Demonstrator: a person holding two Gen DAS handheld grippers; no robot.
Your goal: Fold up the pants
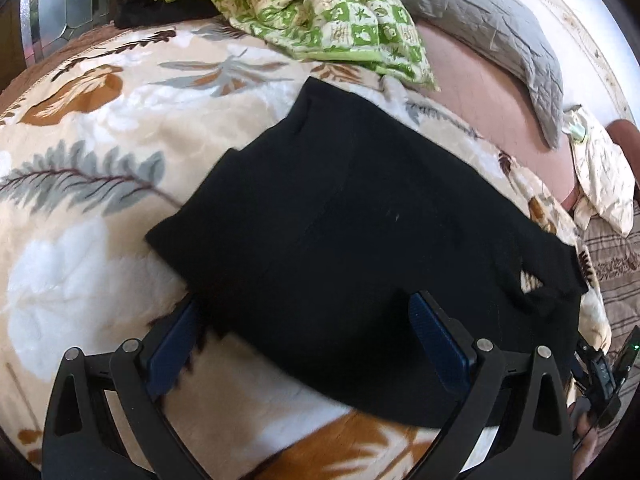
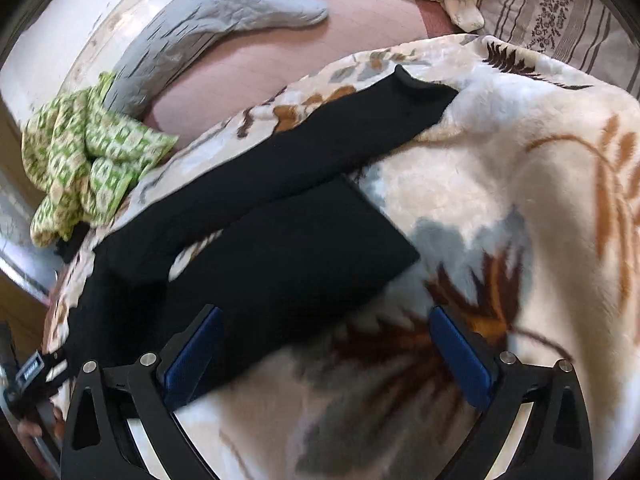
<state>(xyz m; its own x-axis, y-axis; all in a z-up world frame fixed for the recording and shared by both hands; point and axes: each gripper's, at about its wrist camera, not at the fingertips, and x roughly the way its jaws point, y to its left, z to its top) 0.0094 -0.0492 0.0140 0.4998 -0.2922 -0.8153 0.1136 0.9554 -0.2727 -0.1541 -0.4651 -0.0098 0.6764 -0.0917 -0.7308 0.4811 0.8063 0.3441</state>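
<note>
Pants (image 1: 360, 208) look soft and limp; grip a leg hem ahead of both grippers' jaws, which stand apart, empty.

A bedroom in a home: bed spread with a plush cream blanket (image 1: 100, 184) printed in brown and grey leaves, crumpled green-and-cream checked cloth (image 1: 320, 12) heaped at the far side, grey quilted cover (image 2: 208, 24) lying across a pink sheet (image 2: 288, 52), striped floral bedding (image 2: 560, 12) bunched at a corner, black pants (image 2: 280, 240) laid out on top
</note>
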